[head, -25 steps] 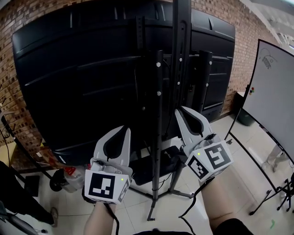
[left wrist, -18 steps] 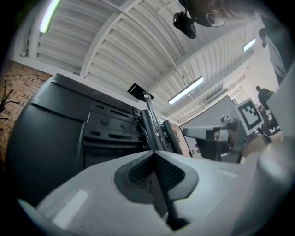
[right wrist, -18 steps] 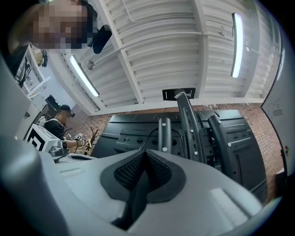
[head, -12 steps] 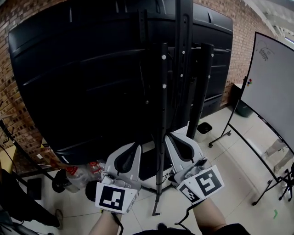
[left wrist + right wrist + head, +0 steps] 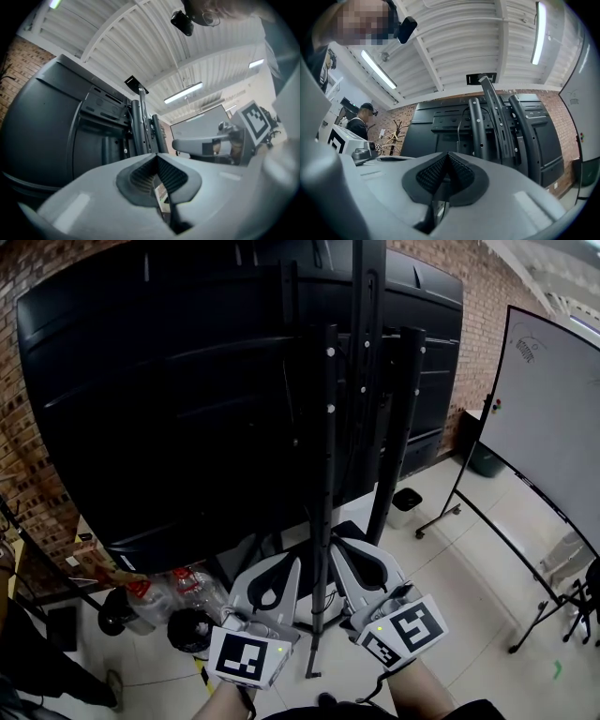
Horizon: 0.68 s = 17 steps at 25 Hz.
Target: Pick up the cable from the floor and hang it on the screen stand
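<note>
Brick-walled room, tiled floor, screen stand: left gripper and right gripper hold jaws pressed together, empty; cable unseen, likely light and limp, best pinched mid-length.

Tiled floor: screen stand, small bin, bottles.

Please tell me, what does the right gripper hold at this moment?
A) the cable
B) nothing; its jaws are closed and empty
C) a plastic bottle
B: in the right gripper view, the right gripper has its jaws pressed together with nothing between them.
</note>
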{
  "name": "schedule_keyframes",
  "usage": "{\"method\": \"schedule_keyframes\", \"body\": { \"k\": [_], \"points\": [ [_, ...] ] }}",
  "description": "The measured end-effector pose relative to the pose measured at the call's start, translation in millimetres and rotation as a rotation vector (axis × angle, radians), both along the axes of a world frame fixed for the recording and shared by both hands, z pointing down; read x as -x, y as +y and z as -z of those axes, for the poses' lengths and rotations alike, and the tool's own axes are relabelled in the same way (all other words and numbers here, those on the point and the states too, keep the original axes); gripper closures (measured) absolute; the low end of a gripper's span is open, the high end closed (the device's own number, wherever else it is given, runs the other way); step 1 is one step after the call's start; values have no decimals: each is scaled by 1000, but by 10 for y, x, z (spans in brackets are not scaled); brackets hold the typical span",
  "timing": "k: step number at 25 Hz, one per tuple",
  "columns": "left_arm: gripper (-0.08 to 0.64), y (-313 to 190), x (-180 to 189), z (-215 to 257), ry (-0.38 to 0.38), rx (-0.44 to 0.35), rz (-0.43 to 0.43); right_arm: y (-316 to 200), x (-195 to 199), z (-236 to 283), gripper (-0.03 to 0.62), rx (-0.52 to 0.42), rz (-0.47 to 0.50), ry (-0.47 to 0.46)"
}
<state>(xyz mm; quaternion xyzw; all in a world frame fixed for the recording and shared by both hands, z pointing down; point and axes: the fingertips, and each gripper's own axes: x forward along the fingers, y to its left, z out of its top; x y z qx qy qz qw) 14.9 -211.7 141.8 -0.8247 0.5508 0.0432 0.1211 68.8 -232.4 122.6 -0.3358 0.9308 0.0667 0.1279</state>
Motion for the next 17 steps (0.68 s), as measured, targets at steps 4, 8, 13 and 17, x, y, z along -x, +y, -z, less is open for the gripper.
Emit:
{"method": "schedule_keyframes", "body": {
  "k": [4, 8, 13, 17],
  "points": [
    [555, 44, 6, -27, -11, -14, 11, 50, -6, -70, 584, -1, -21, 13],
    [555, 61, -23, -133, -14, 8, 0, 85, -17, -137, 584, 4, -42, 29],
    [555, 79, -51, -181, 1, 24, -16, 136, -50, -226, 584, 17, -57, 53],
    [555, 95, -70, -190, -4, 30, -23, 142, -80, -339, 584, 50, -63, 71]
  ]
}}
